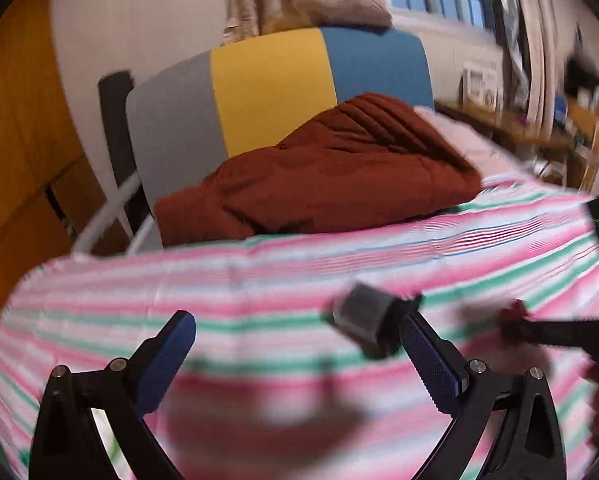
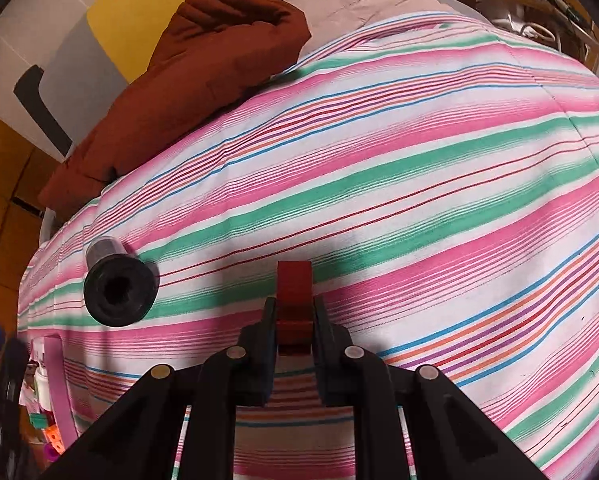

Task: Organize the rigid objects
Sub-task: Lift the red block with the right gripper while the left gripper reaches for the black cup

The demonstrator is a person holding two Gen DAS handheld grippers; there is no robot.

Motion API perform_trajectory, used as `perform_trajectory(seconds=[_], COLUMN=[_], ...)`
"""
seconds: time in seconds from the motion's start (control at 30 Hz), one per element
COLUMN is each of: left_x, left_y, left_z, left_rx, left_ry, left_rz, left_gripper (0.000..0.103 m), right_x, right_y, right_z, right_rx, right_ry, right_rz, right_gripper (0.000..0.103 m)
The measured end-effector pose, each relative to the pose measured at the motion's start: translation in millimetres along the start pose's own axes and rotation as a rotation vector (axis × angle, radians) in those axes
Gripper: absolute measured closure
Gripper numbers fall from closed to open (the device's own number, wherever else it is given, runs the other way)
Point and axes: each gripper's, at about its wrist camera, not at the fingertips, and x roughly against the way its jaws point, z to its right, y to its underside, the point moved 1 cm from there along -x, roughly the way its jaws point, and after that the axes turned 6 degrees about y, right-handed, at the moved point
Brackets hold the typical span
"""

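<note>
A black and grey cylinder (image 2: 117, 280) lies on its side on the striped bed sheet (image 2: 419, 160); in the left wrist view the cylinder (image 1: 365, 326) is blurred, just beyond my right fingertip. My left gripper (image 1: 299, 344) is open and empty above the sheet (image 1: 259, 280). My right gripper (image 2: 294, 312) is shut on a small red block (image 2: 294, 292) and holds it just above the sheet. The right gripper with the red block (image 1: 513, 314) shows blurred at the right of the left wrist view.
A rust-brown quilted blanket (image 1: 331, 176) and a pale pink pillow (image 2: 359, 0) lie at the head of the bed, in front of a grey, yellow and blue headboard (image 1: 271, 84). Small colourful items (image 2: 47, 432) sit off the bed's left edge. Shelves (image 1: 579, 128) stand at right.
</note>
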Motion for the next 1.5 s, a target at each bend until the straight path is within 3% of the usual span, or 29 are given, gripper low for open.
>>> perform_trajectory(seconds=[0.2,0.37,0.53,0.63,0.8,0.93,1.07,1.27,1.37,1.4,1.5], left_x=[-58,-46,-36,-26,-27,-44,-47,-60,-77,-85,-78], left_y=[-15,0,24,31,18,9,8,-20,-29,-30,-29], left_z=[17,35,71,83,61,18,-7,0,7,15,29], left_rx=[-0.165,-0.248,-0.401,-0.426,-0.302,-0.003,0.243,0.316,0.273,0.236,0.177], left_ry=[-0.121,-0.012,0.051,0.069,0.088,0.156,0.227,0.174,0.187,0.204,0.3], left_rz=[-0.112,-0.049,-0.014,0.015,0.042,-0.041,-0.044,-0.062,-0.147,-0.184,-0.152], left_gripper=[0.0,0.0,0.0,0.0,0.0,0.0,0.0,0.0,0.0,0.0,0.001], right_x=[-1,-4,-2,-2,-3,-1,-1,-2,-3,-3,-4], right_y=[-3,-5,-3,-2,-3,-5,-5,-6,-6,-7,-8], right_z=[10,11,17,22,27,30,29,25,25,25,27], right_rx=[-0.072,-0.086,-0.1,-0.129,-0.164,-0.177,-0.181,-0.168,-0.173,-0.176,-0.189], right_ry=[-0.045,-0.054,-0.06,-0.073,-0.095,-0.101,-0.102,-0.088,-0.093,-0.096,-0.108], right_rz=[-0.017,-0.02,-0.02,-0.023,-0.032,-0.037,-0.038,-0.032,-0.034,-0.035,-0.038], right_gripper=[0.089,0.089,0.089,0.089,0.089,0.089,0.089,0.089,0.089,0.089,0.089])
